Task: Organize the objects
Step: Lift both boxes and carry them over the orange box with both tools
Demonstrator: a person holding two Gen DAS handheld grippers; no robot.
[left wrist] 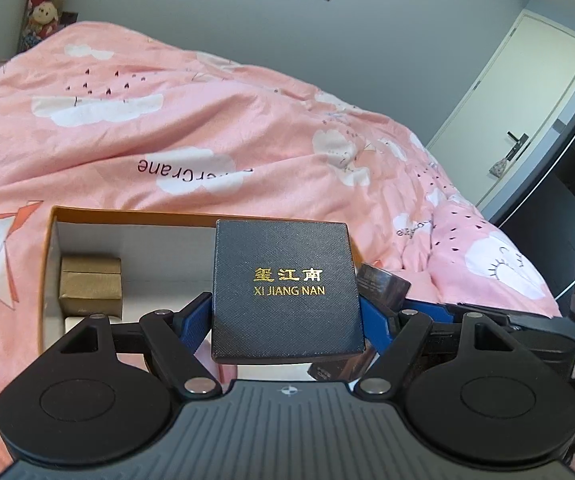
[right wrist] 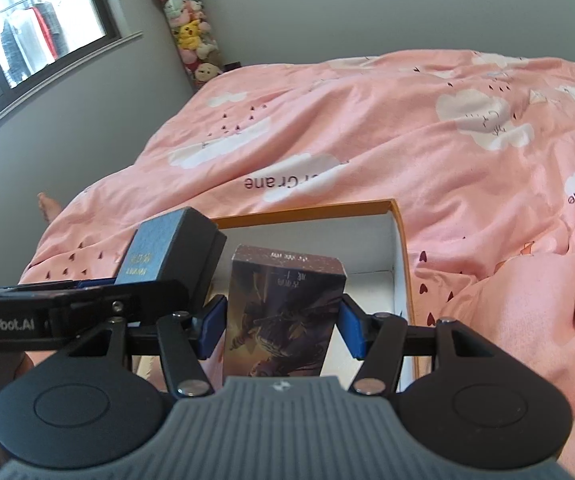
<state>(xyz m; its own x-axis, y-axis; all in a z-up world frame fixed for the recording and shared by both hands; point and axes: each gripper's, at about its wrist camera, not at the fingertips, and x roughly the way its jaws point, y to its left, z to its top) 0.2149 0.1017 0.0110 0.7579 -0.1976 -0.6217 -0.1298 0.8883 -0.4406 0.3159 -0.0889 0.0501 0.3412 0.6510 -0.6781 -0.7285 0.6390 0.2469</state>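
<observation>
My left gripper [left wrist: 287,320] is shut on a black square box [left wrist: 285,290] with gold "XI JIANG NAN" lettering, held over the near edge of an open orange box [left wrist: 127,213] with a white inside. A small gold box [left wrist: 90,285] sits in its left corner. My right gripper [right wrist: 281,326] is shut on a dark illustrated card box [right wrist: 283,312], held upright over the same orange box [right wrist: 401,248]. The black box [right wrist: 167,248] and the left gripper show at the left of the right wrist view. The card box [left wrist: 383,286] shows right of the black box in the left wrist view.
The orange box lies on a bed with a pink cloud-print duvet [left wrist: 167,120]. A tall tube of plush toys [right wrist: 191,36] stands in the corner by a window [right wrist: 15,32]. A white door [left wrist: 527,112] is at the right. A bare foot [right wrist: 49,206] shows left of the bed.
</observation>
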